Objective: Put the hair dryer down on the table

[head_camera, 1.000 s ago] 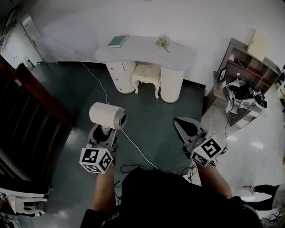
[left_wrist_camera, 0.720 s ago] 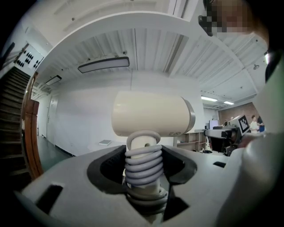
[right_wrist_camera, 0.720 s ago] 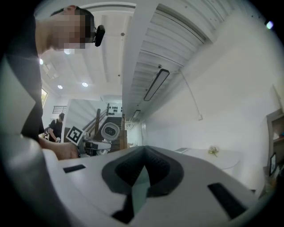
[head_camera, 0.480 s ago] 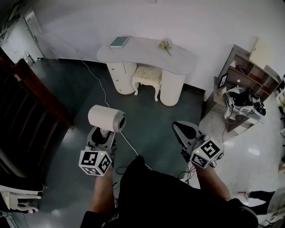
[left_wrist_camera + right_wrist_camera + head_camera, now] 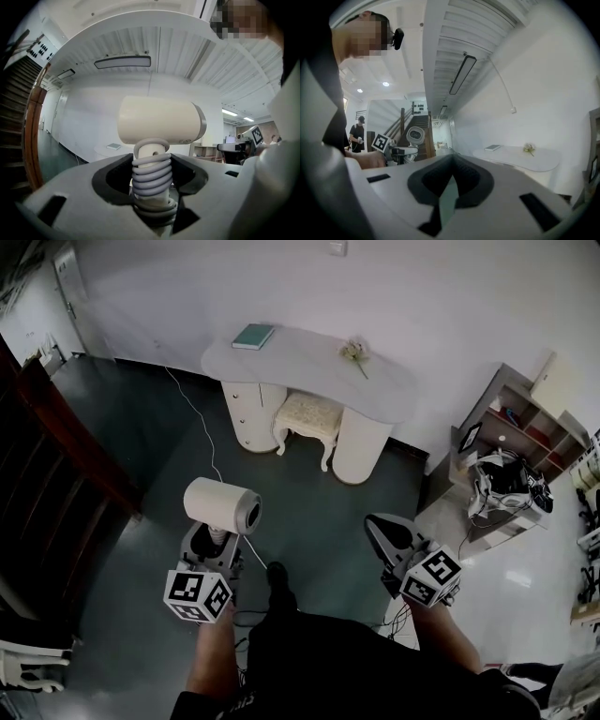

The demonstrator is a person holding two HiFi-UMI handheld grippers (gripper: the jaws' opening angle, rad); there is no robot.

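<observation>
A cream hair dryer (image 5: 222, 505) is held up over the dark floor, its barrel pointing right. My left gripper (image 5: 215, 536) is shut on its handle. In the left gripper view the barrel (image 5: 159, 121) sits above the jaws, and a grey cord is coiled round the handle (image 5: 151, 174) between them. My right gripper (image 5: 386, 529) hangs to the right, shut with nothing in it; its jaws (image 5: 449, 197) show only a thin slit. The white curved table (image 5: 309, 367) stands ahead by the wall, well beyond both grippers.
On the table lie a teal book (image 5: 254, 336) and a small flower (image 5: 354, 351). A cushioned stool (image 5: 307, 413) is tucked under it. A white cord (image 5: 197, 418) runs across the floor. A shelf unit (image 5: 511, 427) stands at the right, a wooden stair rail (image 5: 66, 446) at the left.
The person has stepped forward, a shoe now showing below the dryer. Both grippers sit a little lower in the view. The hold on the dryer is unchanged.
</observation>
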